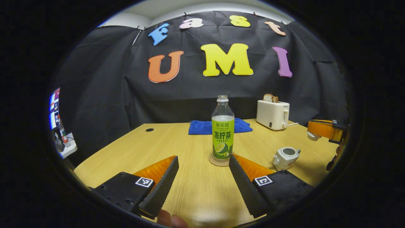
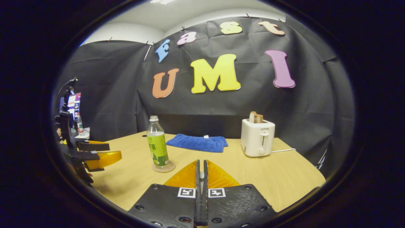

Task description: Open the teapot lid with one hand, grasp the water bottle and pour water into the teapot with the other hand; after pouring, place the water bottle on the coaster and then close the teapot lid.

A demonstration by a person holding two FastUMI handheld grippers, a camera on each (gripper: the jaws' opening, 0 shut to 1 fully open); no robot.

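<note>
The water bottle (image 1: 223,128) was clear with a lime-green label and a pale cap. The teapot (image 1: 285,157) was white, the folded towel (image 1: 220,126) deep blue, the toaster (image 1: 273,114) cream, and the table (image 1: 196,186) light wood-grained yellow.

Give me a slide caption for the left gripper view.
Open left gripper faces water bottle on coaster; lidless teapot nearby.
</note>
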